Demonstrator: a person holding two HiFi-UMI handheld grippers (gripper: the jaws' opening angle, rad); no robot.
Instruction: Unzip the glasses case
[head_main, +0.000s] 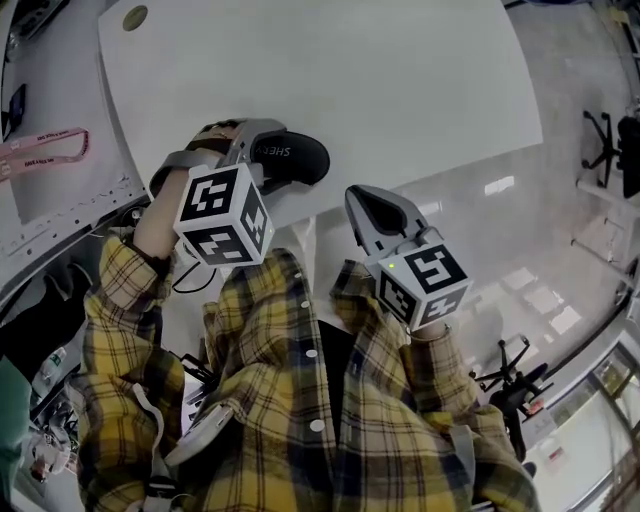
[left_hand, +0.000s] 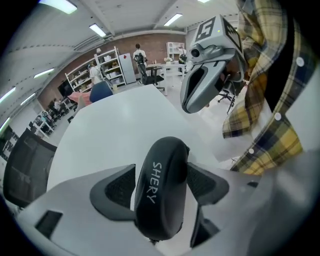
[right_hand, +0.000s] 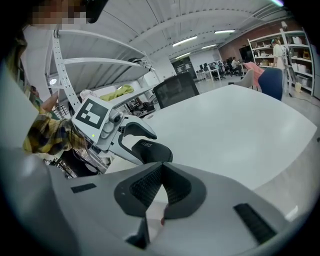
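Black oval hard-shell glasses case (left_hand: 159, 200) looks fully zipped, lower centre of left gripper view, loose between the left gripper (left_hand: 161, 169) and its parted jaws; right gripper (right_hand: 161, 167) closed, empty; unzipping not begun.

The oval black hard-shell glasses case (left_hand: 162, 187) bears white lettering. The smooth-topped desk (head_main: 330, 90) is plain white. The person's flannel shirt (head_main: 270, 400) is yellow-and-dark plaid. The marker cubes (head_main: 222, 215) show black-and-white squares.
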